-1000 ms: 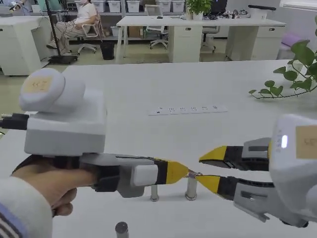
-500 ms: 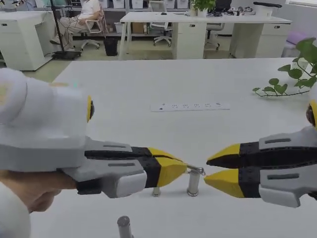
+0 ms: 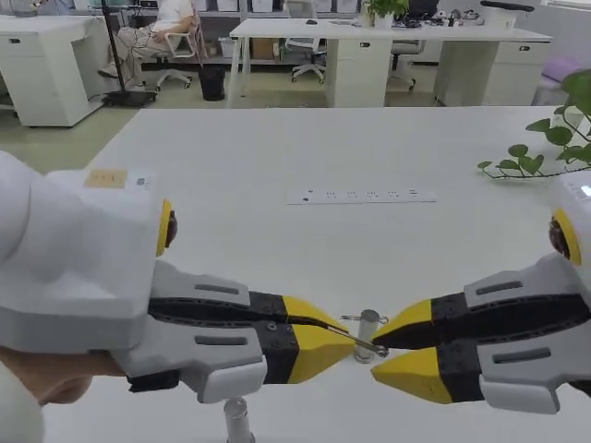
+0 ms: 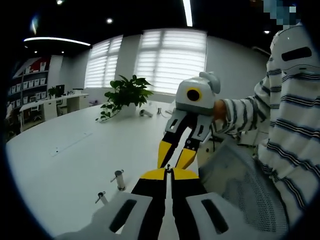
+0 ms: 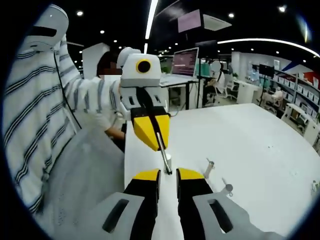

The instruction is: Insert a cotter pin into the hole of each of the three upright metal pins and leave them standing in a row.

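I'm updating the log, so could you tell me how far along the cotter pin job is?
Done: two metal pins seem already fitted. In hand: the left gripper is shut on a third cotter pin, its tip between the jaws of the open right gripper. Left: the nearest metal pin looks bare, so that insertion remains.

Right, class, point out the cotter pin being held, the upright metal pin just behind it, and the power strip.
Cotter pin point(image 3: 355, 340): head view, middle of its wire.
Upright metal pin point(image 3: 369, 325): head view, upper shaft.
Power strip point(image 3: 360, 196): head view, centre of its top.
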`<state>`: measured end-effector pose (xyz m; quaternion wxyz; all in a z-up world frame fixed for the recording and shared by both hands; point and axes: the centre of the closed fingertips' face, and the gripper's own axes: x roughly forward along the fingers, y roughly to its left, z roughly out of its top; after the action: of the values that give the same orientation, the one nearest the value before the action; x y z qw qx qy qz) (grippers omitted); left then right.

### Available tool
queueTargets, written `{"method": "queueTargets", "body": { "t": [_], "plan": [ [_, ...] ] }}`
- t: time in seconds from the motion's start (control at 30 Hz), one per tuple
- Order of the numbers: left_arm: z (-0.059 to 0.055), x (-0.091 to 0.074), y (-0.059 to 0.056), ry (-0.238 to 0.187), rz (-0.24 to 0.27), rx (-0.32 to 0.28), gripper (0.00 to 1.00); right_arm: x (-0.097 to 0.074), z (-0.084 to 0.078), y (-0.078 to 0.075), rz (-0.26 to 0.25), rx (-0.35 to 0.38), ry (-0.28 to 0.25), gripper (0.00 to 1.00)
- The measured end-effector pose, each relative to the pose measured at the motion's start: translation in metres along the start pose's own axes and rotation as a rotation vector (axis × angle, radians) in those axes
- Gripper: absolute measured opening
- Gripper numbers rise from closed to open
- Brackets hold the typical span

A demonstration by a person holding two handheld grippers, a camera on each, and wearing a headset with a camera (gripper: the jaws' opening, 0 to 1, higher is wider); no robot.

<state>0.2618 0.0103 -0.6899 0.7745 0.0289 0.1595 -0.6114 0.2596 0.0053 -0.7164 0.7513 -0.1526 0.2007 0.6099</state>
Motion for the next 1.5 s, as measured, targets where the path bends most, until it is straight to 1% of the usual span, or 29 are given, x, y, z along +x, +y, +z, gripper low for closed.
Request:
{"method": "queueTargets", "body": {
  "t": [0.07, 0.17, 0.33, 0.47, 0.6, 0.9, 0.97, 1.07, 1.13, 1.23, 1.43, 1.5],
  "plan": [
    [0.0, 0.0, -0.001, -0.002, -0.006, -0.001, 0.0, 0.001, -0.002, 0.002, 0.01, -0.004, 0.01, 0.12],
    [-0.002, 0.0, -0.002, 0.002, -0.012, 0.001, 0.0, 0.001, -0.001, 0.004, 0.024, -0.002, 0.006, 0.09],
    [-0.006, -0.001, -0.003, 0.013, -0.019, 0.002, 0.0, 0.001, -0.002, 0.006, 0.035, -0.007, 0.015, 0.07],
    [-0.008, -0.002, -0.005, 0.019, -0.032, 0.003, 0.0, 0.002, -0.004, 0.011, 0.058, -0.015, 0.029, 0.06],
    [-0.015, -0.002, -0.007, 0.05, -0.05, -0.004, 0.01, 0.003, -0.008, 0.014, 0.081, -0.024, 0.054, 0.06],
    [-0.028, -0.003, -0.012, 0.065, -0.078, 0.001, 0.01, 0.007, -0.014, 0.022, 0.122, -0.034, 0.1, 0.05],
    [-0.033, -0.004, -0.012, 0.074, -0.083, -0.019, 0.01, 0.007, -0.015, 0.024, 0.13, -0.034, 0.111, 0.04],
    [-0.038, -0.004, -0.011, 0.076, -0.081, -0.039, 0.01, 0.008, -0.016, 0.025, 0.131, -0.018, 0.117, 0.04],
    [-0.038, -0.004, -0.011, 0.067, -0.075, -0.036, 0.01, 0.01, -0.017, 0.025, 0.128, 0.001, 0.123, 0.04],
    [-0.038, -0.005, -0.007, 0.059, -0.052, -0.042, 0.02, 0.011, -0.017, 0.023, 0.12, 0.012, 0.122, 0.04],
    [-0.036, -0.01, -0.003, 0.043, -0.033, -0.025, 0.03, 0.015, -0.012, 0.022, 0.12, -0.008, 0.13, 0.04],
    [-0.037, -0.012, 0.003, 0.03, -0.011, -0.016, 0.04, 0.016, -0.013, 0.02, 0.117, -0.016, 0.137, 0.03]
  ]
}}
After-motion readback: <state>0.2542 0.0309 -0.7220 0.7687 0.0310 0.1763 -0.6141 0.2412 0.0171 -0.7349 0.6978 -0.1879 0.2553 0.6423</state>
